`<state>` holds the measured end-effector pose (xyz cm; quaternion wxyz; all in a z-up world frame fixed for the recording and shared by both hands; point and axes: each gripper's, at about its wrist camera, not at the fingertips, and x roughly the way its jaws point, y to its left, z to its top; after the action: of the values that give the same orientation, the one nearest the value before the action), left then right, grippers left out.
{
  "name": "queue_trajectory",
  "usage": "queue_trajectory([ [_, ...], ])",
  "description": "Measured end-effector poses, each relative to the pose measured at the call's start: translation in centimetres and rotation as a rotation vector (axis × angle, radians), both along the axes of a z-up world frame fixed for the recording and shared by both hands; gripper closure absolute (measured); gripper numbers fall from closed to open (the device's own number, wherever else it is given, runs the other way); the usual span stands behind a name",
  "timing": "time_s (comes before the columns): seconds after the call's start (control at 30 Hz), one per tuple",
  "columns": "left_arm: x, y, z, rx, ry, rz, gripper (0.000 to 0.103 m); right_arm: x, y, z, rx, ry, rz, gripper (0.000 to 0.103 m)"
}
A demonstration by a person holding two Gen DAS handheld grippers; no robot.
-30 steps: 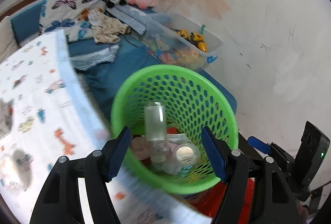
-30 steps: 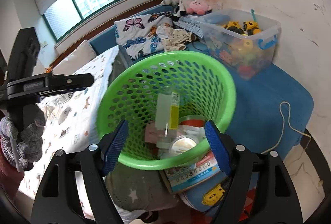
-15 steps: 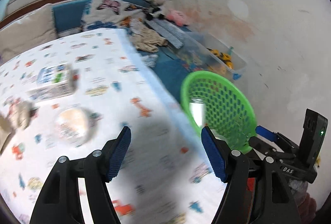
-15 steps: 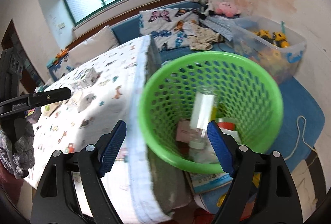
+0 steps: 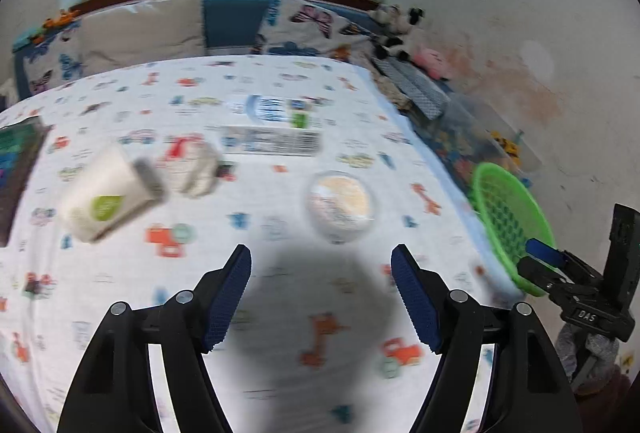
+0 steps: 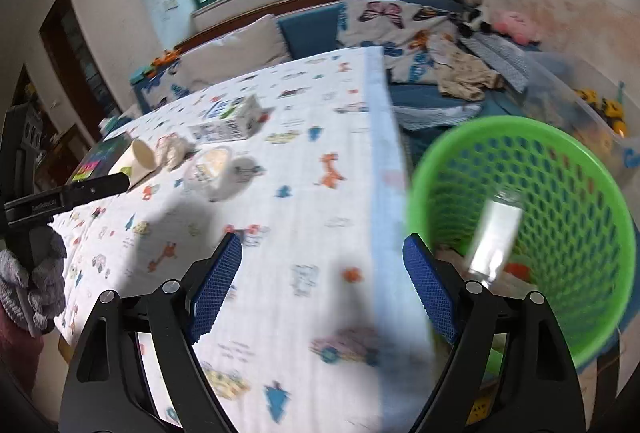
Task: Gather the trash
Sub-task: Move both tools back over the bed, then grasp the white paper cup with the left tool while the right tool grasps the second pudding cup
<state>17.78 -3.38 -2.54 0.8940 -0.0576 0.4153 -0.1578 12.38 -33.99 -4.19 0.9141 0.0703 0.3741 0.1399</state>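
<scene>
My left gripper (image 5: pixel 321 293) is open and empty above the patterned tablecloth (image 5: pixel 280 313). Ahead of it lie a round clear lidded tub (image 5: pixel 341 206), a tipped paper cup (image 5: pixel 105 200), a crumpled tissue (image 5: pixel 198 169) and a milk carton (image 5: pixel 272 131). My right gripper (image 6: pixel 322 287) is open and empty over the table's right edge. The green basket (image 6: pixel 560 201) stands beside the table and holds a clear bottle (image 6: pixel 494 241) and other trash. The basket also shows in the left wrist view (image 5: pixel 510 217). The tub (image 6: pixel 210 169), cup (image 6: pixel 138 157) and carton (image 6: pixel 230 123) show in the right wrist view.
A dark book (image 5: pixel 16 161) lies at the table's left edge. A blue couch (image 6: pixel 420 33) with pillows, clothes and plush toys stands behind the table. A clear toy bin (image 6: pixel 592 109) sits by the stained wall behind the basket.
Both grippers have swung left, away from the basket and over the table. The trash items on the cloth have come into view. Both stay open.
</scene>
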Motion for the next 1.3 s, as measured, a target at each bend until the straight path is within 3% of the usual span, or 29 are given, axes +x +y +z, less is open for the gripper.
queue_trajectory([
  [0.33,1.1,7.0,0.2,0.068,-0.023,0.115,0.032,3.1,6.4,-0.5,-0.027,0.018,0.137,0.020],
  [0.67,2.4,10.8,0.1,0.205,-0.040,0.099,0.019,6.9,12.4,-1.4,-0.093,0.033,0.235,0.020],
  [0.93,5.2,12.4,-0.7,0.233,0.000,-0.025,0.013,9.8,15.3,-2.6,-0.147,0.053,0.250,0.020],
  [1.2,7.9,11.8,-2.1,0.375,0.005,-0.156,0.011,11.9,16.7,-4.1,-0.185,0.098,0.242,0.020],
  [1.3,8.6,11.7,-2.4,0.385,0.010,-0.180,0.011,12.3,17.0,-4.4,-0.185,0.105,0.235,0.024],
])
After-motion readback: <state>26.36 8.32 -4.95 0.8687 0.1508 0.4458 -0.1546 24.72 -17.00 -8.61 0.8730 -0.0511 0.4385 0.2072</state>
